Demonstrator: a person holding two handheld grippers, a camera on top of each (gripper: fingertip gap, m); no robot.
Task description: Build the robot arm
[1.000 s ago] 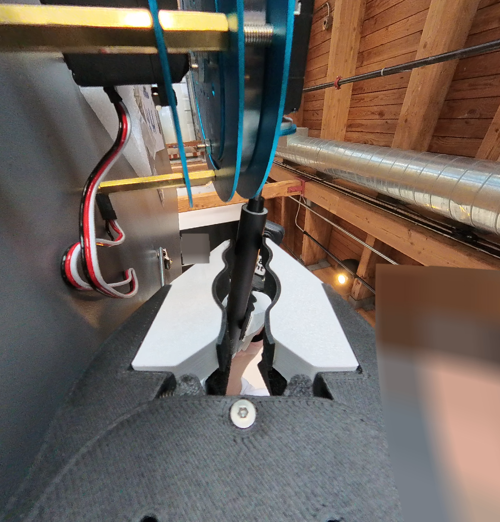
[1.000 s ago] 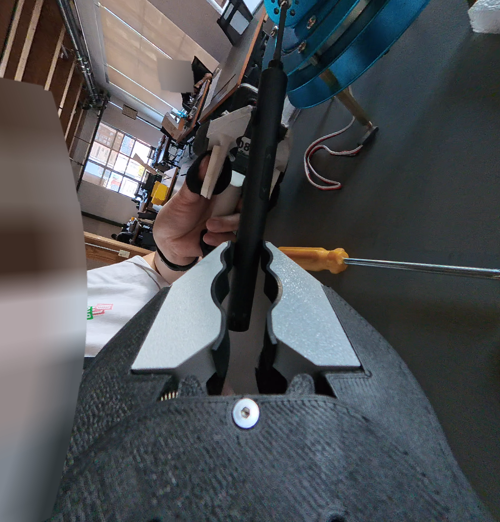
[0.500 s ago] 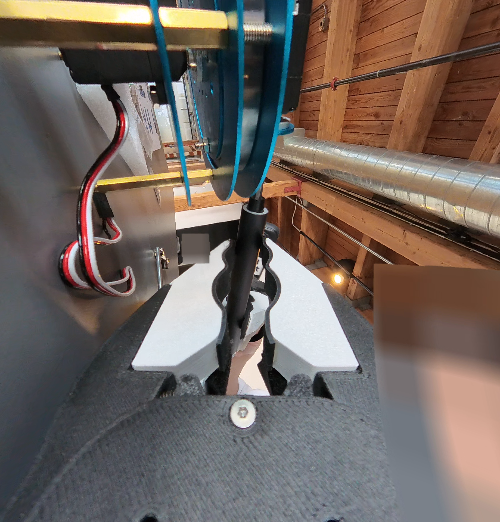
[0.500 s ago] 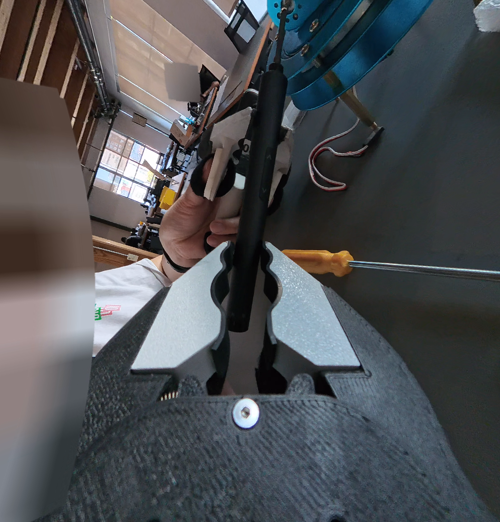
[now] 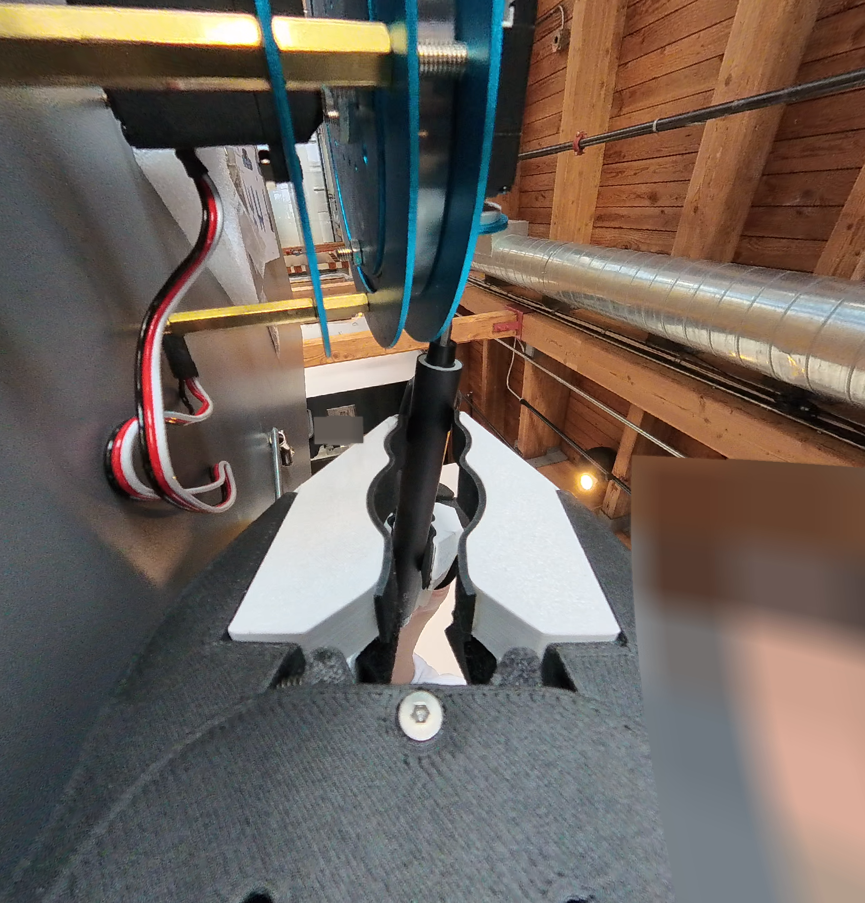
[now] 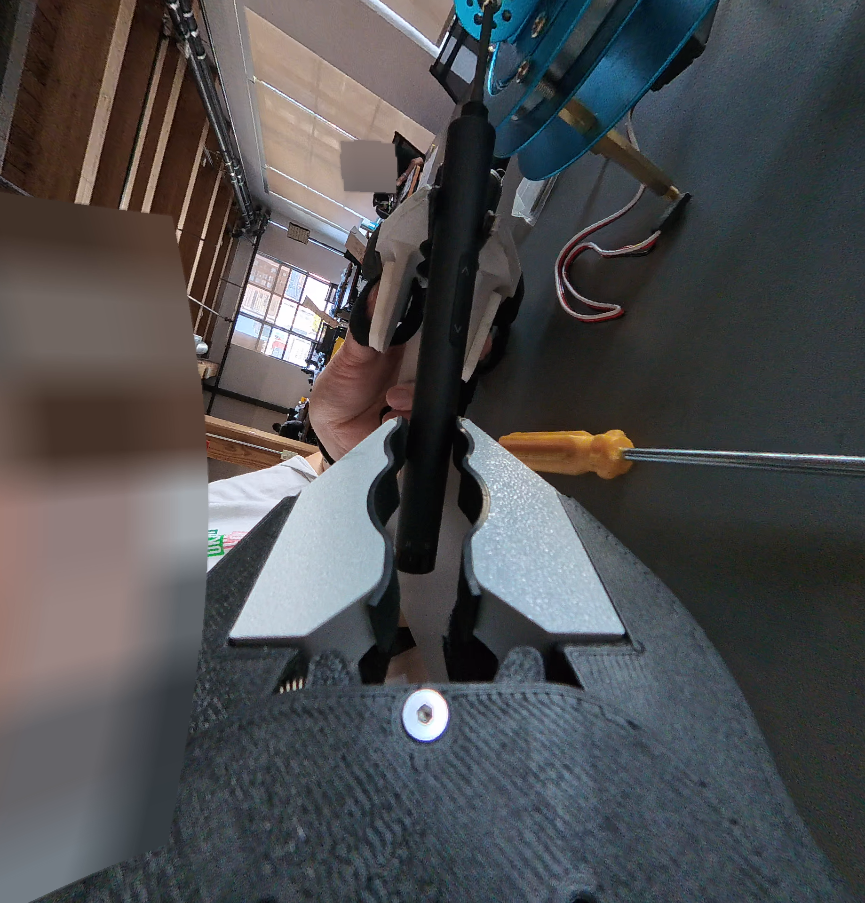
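Note:
A slim black electric screwdriver [image 5: 420, 488] lies between the white fingers of my left gripper [image 5: 428, 425], which is shut on its middle. Its bit meets the edge of a blue stacked-plate assembly [image 5: 420, 195] on brass standoffs [image 5: 176, 34]. In the right wrist view my right gripper [image 6: 429, 427] is shut around the rear end of the same screwdriver [image 6: 450, 244]. Farther along it, the left gripper's white fingers [image 6: 396, 273] and a hand [image 6: 352, 391] show. The bit reaches the blue assembly [image 6: 591, 83].
An orange-handled screwdriver [image 6: 562, 452] lies on the dark grey table [image 6: 713, 342] just right of my right fingers. A red, white and black cable [image 6: 582, 273] loops below the assembly and also shows in the left view [image 5: 152, 391]. A silver duct [image 5: 665, 303] runs past wooden beams. The gap from one gripper's tips to the other's is roughly 8 cm.
Both grippers keep their hold on the black screwdriver at the blue assembly. The right wrist view has tilted slightly; the left view is almost unchanged.

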